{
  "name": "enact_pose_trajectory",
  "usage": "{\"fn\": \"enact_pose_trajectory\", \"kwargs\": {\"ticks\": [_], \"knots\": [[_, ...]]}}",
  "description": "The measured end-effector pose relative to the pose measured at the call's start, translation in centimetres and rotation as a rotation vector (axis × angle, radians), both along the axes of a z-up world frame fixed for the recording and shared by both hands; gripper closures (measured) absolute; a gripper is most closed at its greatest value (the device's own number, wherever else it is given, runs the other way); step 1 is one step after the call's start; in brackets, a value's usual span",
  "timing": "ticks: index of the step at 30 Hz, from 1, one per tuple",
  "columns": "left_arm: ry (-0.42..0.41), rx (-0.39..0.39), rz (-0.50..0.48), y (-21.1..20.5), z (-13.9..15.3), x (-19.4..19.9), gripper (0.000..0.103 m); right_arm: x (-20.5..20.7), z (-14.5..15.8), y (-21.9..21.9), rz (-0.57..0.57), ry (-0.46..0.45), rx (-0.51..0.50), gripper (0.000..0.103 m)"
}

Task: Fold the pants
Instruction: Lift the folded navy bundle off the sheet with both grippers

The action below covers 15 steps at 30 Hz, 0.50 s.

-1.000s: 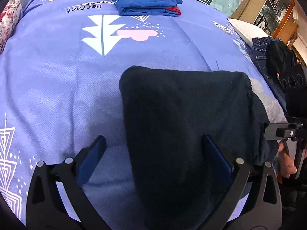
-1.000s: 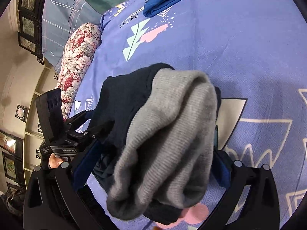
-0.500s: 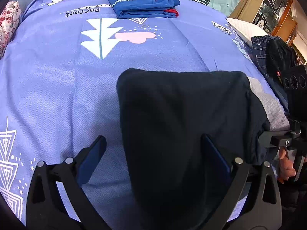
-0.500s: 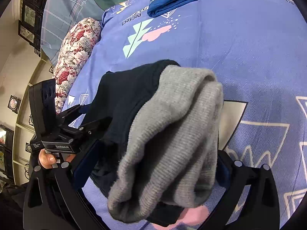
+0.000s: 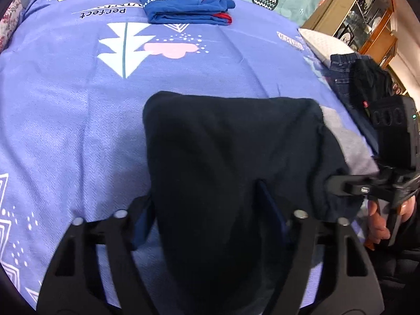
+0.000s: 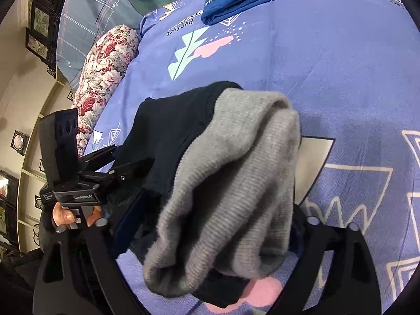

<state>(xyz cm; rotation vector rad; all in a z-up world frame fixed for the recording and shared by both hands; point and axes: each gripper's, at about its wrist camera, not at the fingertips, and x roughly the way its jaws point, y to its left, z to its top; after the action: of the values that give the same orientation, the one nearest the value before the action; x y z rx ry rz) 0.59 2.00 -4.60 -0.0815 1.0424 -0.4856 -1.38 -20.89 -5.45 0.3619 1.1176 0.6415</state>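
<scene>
Left wrist view: left tool (image 5: 207, 204), jaws closing w/ the near-left edge of the folded dark pants (image 5: 231, 162) between them. The left pad sits at the bundle's left edge and the right pad is on top of the cloth; we can't tell yet if they press. Pants lie in a compact bundle on the purple bedspread (image 5: 65, 105), near edge of the bed. Right tool (image 5: 367, 189) shows at the pants' right end, held by a hand (image 5: 378, 223). Also here: folded blue garment (image 5: 183, 8) at the far side, jeans pile (image 5: 349, 76) to the right.

To do this step well, in our judgement: let both tools bite all layers at once, not only the top ply, and lift level so the fold doesn't slump.

Right wrist view: right tool (image 6: 218, 223), jaws closing around the grey ribbed waistband (image 6: 231, 183) end of the pants (image 6: 170, 136); the pads are mostly hidden by cloth, so contact is unclear. Left tool (image 6: 126, 168) at the other end.

Diff between views: grey rib thickness and stacked layers are visible only from the right; the left view shows the bundle's full outline and the jeans. A floral pillow (image 6: 105, 73) shows only from the right.
</scene>
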Motion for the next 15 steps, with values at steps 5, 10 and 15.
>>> {"fn": "enact_pose_trajectory", "kwargs": {"ticks": [5,10,15], "knots": [[0.016,-0.074,0.023,0.7,0.3,-0.1,0.051,-0.4,0.2,-0.4,-0.002,-0.010,0.011,0.047],[-0.021,-0.070,0.019,0.2,1.7,-1.1,0.062,-1.1,1.2,0.0,-0.009,-0.045,0.006,0.051],[-0.021,-0.074,0.014,0.4,1.6,-1.5,0.061,-1.6,1.9,0.1,0.009,-0.072,0.017,0.052]]}}
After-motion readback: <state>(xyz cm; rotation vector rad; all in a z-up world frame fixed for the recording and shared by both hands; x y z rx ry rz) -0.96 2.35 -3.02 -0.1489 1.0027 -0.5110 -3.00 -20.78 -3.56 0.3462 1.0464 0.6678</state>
